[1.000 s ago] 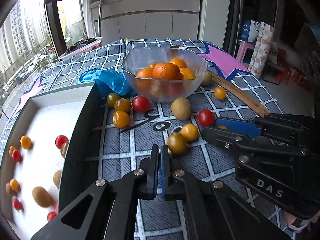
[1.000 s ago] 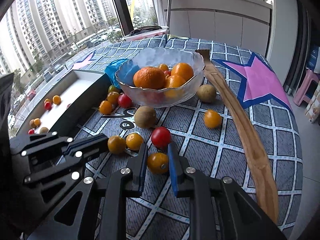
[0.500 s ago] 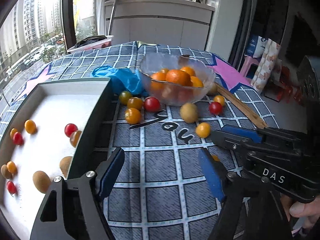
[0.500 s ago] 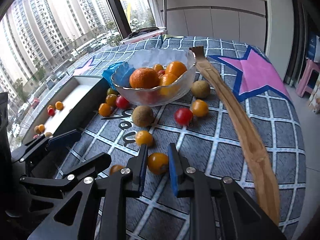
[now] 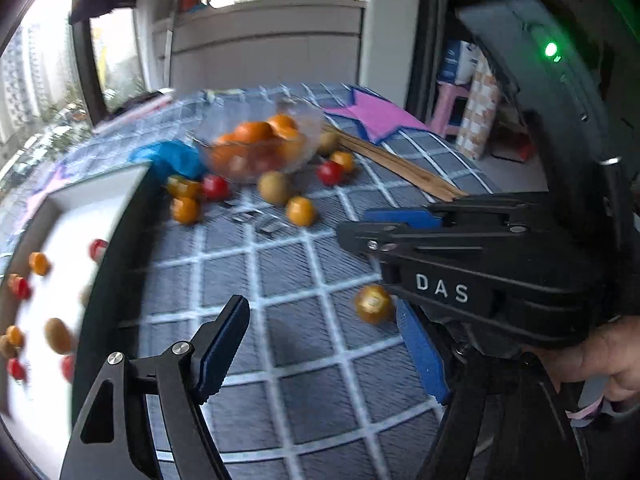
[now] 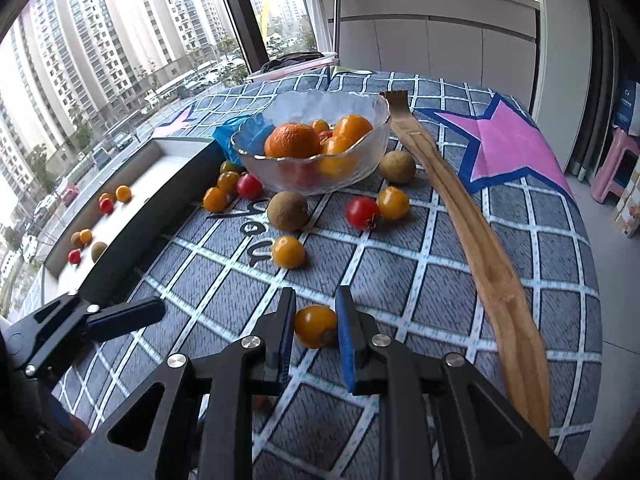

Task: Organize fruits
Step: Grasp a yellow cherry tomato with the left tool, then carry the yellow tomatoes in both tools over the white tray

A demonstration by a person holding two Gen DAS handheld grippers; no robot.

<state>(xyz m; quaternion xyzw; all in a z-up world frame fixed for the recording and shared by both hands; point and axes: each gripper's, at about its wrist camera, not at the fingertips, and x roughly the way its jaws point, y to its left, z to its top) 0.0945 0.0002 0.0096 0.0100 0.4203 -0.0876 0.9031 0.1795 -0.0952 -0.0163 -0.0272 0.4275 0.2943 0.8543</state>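
My right claw (image 6: 314, 330) is clamped on a small round yellow-orange cherry tomato (image 6: 315, 326) low over the checked cloth, the white tray (image 6: 160, 151) lying far-left beyond my gaping, empty left claw (image 5: 320, 344).

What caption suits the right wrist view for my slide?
Right gripper shut on a yellow tomato before the fruit bowl.

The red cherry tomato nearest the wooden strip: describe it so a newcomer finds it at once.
Start at the glass bowl of oranges on the checked cloth. In front of it, toward the long wooden strip, lies the red cherry tomato. It touches a yellow tomato and is the only red one on that side.
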